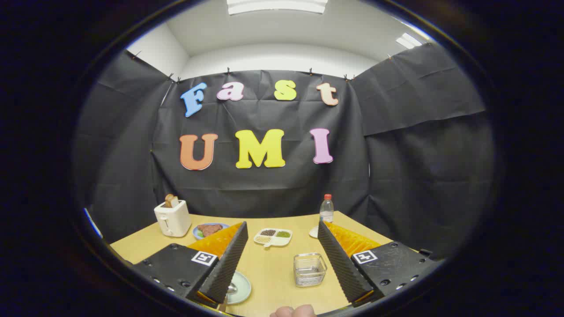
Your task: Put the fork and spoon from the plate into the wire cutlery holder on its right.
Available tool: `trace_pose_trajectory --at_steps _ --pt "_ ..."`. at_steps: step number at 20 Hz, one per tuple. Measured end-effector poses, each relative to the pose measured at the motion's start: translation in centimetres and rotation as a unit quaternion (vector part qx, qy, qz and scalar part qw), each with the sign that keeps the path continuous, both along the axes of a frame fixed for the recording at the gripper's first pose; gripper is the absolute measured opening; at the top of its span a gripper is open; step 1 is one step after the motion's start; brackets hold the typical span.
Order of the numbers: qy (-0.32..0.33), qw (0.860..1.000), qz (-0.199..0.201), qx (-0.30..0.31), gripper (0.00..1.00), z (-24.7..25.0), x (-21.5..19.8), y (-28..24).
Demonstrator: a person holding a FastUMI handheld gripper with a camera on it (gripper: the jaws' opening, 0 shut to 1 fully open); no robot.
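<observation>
My gripper (282, 259) hangs open above the wooden table, with a wide gap between its two fingers and nothing held. A pale green plate (241, 288) lies low beside the left finger, half hidden by it. On the plate, a shiny spoon bowl (231, 289) peeks out; the fork cannot be made out. The wire cutlery holder (309, 269) stands upright to the plate's right, close to the right finger, and looks empty.
Beyond the fingers lie a white divided dish of seeds (273, 236), a blue plate of food (210, 230), a white toaster with toast (172, 217) and a water bottle (326, 209). A hand (294, 311) shows at the table's near edge.
</observation>
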State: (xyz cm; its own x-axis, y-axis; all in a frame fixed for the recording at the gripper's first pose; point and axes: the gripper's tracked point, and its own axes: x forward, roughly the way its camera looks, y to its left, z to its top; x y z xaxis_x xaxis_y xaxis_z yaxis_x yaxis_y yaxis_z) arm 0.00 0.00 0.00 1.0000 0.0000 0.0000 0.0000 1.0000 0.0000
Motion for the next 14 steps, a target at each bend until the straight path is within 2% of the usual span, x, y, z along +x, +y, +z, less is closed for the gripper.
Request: trace_pose_trajectory --at_steps 8,14 --pt "0.018 0.999 -0.003 0.028 0.96 -0.2 0.2 -0.2" --pt "0.026 1.0 0.017 0.005 0.96 -0.4 -0.3 1.6"
